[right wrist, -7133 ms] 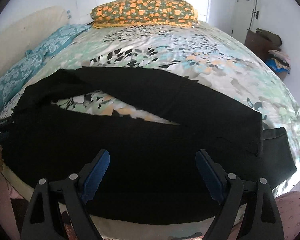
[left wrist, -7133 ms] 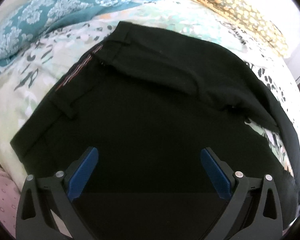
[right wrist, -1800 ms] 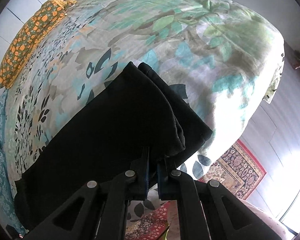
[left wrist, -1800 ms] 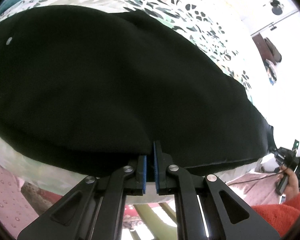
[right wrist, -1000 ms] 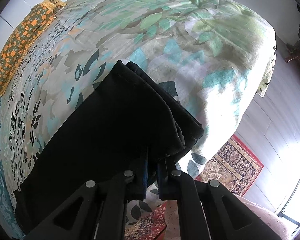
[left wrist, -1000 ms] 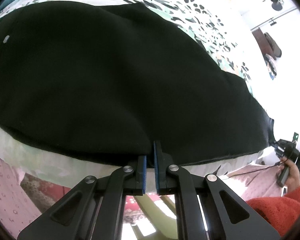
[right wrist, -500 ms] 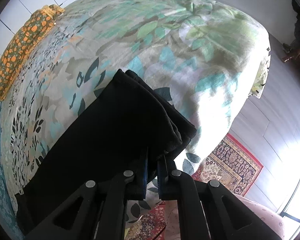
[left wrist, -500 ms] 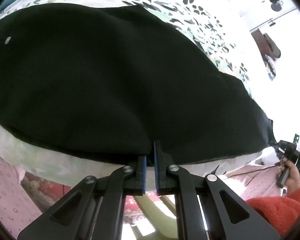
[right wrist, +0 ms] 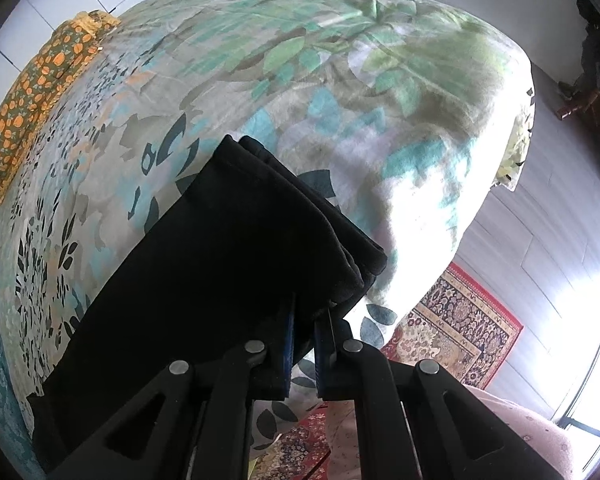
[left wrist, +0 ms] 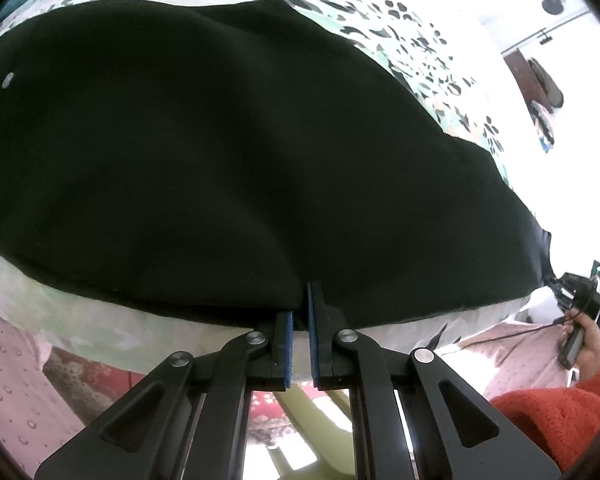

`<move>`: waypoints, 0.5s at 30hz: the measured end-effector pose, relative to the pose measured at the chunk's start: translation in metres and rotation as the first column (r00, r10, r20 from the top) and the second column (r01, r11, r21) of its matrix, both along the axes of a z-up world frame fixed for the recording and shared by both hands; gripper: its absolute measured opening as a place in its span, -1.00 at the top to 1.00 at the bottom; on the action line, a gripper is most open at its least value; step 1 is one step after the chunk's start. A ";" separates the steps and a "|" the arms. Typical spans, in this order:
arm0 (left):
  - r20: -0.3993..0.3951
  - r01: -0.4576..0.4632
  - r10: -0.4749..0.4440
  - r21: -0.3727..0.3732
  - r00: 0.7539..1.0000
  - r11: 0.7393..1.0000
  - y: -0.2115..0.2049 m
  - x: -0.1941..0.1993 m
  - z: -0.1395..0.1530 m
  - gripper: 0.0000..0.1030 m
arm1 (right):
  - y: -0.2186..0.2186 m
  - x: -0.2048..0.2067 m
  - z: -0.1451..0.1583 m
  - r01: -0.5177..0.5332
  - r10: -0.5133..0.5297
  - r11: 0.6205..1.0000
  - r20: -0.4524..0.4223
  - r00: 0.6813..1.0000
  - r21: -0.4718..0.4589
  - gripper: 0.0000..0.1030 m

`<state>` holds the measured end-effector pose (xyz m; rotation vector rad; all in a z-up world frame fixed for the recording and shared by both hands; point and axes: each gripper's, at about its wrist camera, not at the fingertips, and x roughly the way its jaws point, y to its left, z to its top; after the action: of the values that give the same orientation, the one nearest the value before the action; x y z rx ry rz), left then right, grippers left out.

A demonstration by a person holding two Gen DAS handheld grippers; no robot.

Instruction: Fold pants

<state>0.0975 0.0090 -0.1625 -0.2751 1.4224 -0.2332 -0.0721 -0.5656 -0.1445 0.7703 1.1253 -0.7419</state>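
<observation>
The black pants (left wrist: 228, 152) are lying folded lengthwise on the floral bedspread (right wrist: 340, 92), filling most of the left wrist frame and running from lower left to centre in the right wrist frame. The left gripper (left wrist: 299, 312) is sitting pinched tight on the near pants edge at lower centre, while the right gripper (right wrist: 303, 320) is clamping the stacked leg hems at lower centre. An orange patterned pillow (right wrist: 40, 92) is lying at upper left, and a patterned rug (right wrist: 460, 332) is showing at lower right.
</observation>
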 end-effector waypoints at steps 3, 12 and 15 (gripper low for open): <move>0.004 0.015 -0.015 0.017 1.000 1.000 -0.003 0.001 -0.001 0.90 | 0.004 0.003 0.002 -0.017 0.017 1.000 -0.016 1.000 -0.024 0.86; -0.006 0.025 -0.025 0.025 1.000 0.999 -0.006 0.003 -0.004 0.90 | -0.005 -0.009 0.003 0.080 -0.080 0.997 0.001 0.997 -0.019 0.08; -0.009 0.023 -0.023 0.024 1.000 0.999 -0.006 0.003 -0.005 0.90 | 0.003 -0.030 0.042 0.192 -0.170 0.960 0.119 0.978 -0.205 -0.47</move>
<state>0.1007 0.0032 -0.1677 -0.2397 1.4367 -0.2337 -0.1019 -0.5629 -0.1024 0.7240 0.8736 -0.9526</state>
